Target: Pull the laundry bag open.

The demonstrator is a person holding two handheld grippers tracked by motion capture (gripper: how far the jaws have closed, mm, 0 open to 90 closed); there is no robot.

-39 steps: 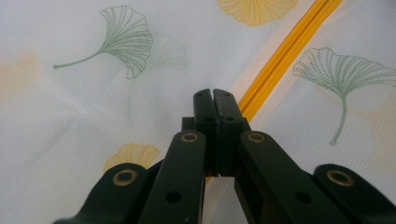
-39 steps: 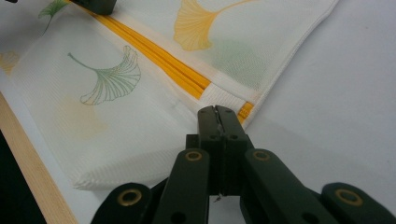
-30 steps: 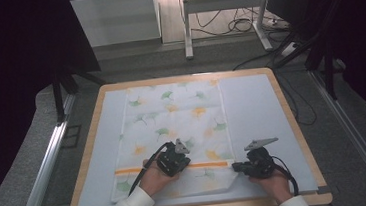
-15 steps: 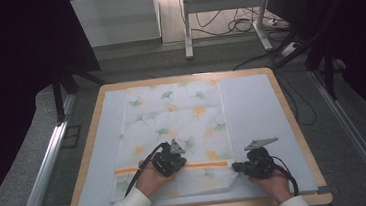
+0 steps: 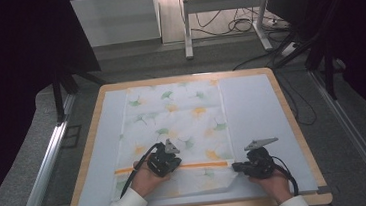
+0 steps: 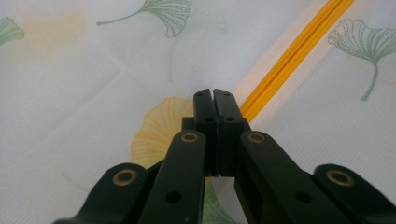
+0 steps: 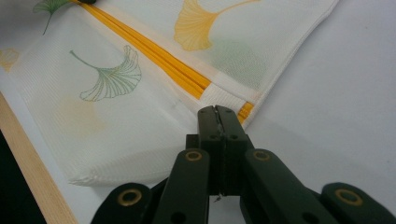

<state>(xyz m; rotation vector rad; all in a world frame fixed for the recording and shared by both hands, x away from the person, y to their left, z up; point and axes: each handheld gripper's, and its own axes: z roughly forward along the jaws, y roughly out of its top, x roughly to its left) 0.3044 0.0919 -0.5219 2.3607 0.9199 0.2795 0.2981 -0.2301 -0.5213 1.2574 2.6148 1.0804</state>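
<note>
While the pillowcase (image 5: 175, 128) lies flat | left tongs (image 6: 214, 95) closed, empty | right tongs (image 7: 217, 112) closed at its edge

Bag (image 5: 177, 121): white mesh cloth, matt, fine woven grain, printed leaves. Zip (image 6: 289, 56): orange, ribbed, slight sheen. Bench (image 5: 189, 78): pale wood rim, smooth; matt white sheet on top. Claws (image 6: 214, 100) (image 7: 216, 116): black plastic, semi-gloss, brass-look rivets.

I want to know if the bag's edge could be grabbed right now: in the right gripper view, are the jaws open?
No, the right gripper has its jaws pressed together, tips at the zipper end of the mesh bag.
</note>
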